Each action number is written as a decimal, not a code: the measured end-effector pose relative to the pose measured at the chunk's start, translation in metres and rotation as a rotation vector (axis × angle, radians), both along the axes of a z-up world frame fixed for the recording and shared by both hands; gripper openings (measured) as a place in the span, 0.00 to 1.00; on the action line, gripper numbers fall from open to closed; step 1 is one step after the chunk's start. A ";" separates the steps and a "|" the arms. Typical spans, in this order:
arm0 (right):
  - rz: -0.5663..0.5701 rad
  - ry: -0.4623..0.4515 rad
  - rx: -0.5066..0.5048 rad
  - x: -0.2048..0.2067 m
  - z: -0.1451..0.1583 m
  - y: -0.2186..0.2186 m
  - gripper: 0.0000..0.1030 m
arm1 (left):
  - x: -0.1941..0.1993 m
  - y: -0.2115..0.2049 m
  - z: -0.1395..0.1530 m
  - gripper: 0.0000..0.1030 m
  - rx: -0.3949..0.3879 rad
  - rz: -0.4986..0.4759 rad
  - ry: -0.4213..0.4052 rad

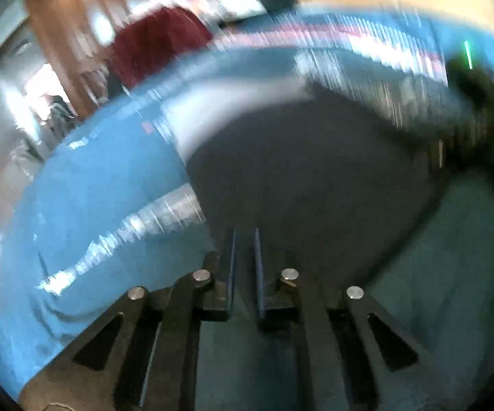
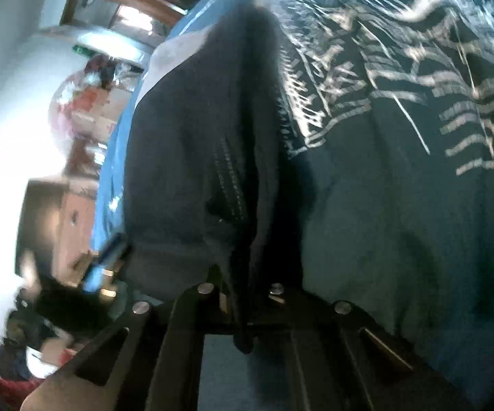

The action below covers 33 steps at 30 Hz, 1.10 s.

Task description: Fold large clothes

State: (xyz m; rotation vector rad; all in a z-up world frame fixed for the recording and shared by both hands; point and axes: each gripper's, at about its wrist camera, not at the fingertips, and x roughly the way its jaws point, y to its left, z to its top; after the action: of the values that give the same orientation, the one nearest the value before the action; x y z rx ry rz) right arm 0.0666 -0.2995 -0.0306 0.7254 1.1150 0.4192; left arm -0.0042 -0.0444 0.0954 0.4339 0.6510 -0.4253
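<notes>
On the blue bedsheet (image 1: pixel 85 185), the right claw (image 2: pixel 243 294) clenches the dark garment's (image 2: pixel 192 157) edge toward six o'clock to fold it, while the left claw (image 1: pixel 245 257) is nearly clenched, apparently on nothing.

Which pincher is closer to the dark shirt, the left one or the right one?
Right. The right gripper is clamped on a fold of the dark shirt. The left gripper only points at it, with no cloth seen between its slightly parted fingers.

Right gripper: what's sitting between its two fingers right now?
A bunched fold of the dark garment fills the right gripper, which is shut on it. Only the right wrist view shows this.
</notes>
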 end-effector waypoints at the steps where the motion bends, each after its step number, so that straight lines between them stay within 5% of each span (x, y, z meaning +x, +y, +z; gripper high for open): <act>1: 0.008 -0.008 -0.020 -0.001 0.004 0.004 0.00 | 0.010 -0.001 0.014 0.11 -0.047 0.018 -0.034; 4: 0.028 -0.019 -0.048 -0.002 0.006 0.007 0.00 | 0.066 -0.011 0.024 0.16 -0.088 0.070 -0.077; 6: 0.015 -0.012 -0.012 -0.002 0.000 0.004 0.00 | 0.106 -0.020 0.008 0.19 -0.091 0.104 -0.019; 7: 0.011 -0.012 -0.003 -0.002 0.000 0.004 0.00 | 0.133 -0.028 -0.019 0.20 0.005 0.146 0.060; 9: -0.001 -0.016 0.019 -0.006 -0.003 0.001 0.00 | 0.153 -0.034 -0.068 0.19 0.186 0.169 0.082; 12: -0.003 -0.025 0.031 -0.006 -0.003 0.002 0.00 | 0.139 -0.034 -0.078 0.15 0.232 0.145 0.018; 19: 0.002 -0.029 0.046 -0.005 -0.008 -0.001 0.00 | 0.075 0.002 -0.014 0.13 -0.073 0.078 0.026; 22: -0.014 -0.035 0.067 -0.012 -0.015 -0.008 0.00 | 0.061 0.003 -0.066 0.12 0.052 0.060 0.160; 23: -0.018 -0.036 0.064 -0.014 -0.017 -0.008 0.00 | 0.056 0.005 -0.092 0.11 0.101 0.063 0.173; 24: -0.019 -0.038 0.056 -0.015 -0.017 -0.008 0.00 | 0.050 0.010 -0.095 0.11 0.068 0.065 0.129; 28: -0.017 -0.034 0.023 -0.017 -0.012 -0.004 0.00 | 0.048 0.018 -0.055 0.11 -0.028 0.101 0.110; 31: -0.010 -0.094 -0.160 -0.027 0.026 0.004 0.21 | 0.034 0.019 -0.030 0.12 -0.083 0.096 0.028; 33: -0.020 -0.186 -0.313 -0.041 0.059 0.009 0.26 | 0.028 0.012 -0.034 0.24 -0.086 0.072 0.033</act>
State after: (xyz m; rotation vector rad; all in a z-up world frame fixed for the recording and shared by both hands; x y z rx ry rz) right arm 0.0258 -0.2900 0.0282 0.4131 0.9688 0.2807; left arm 0.0234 -0.0324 0.0614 0.3214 0.6760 -0.3914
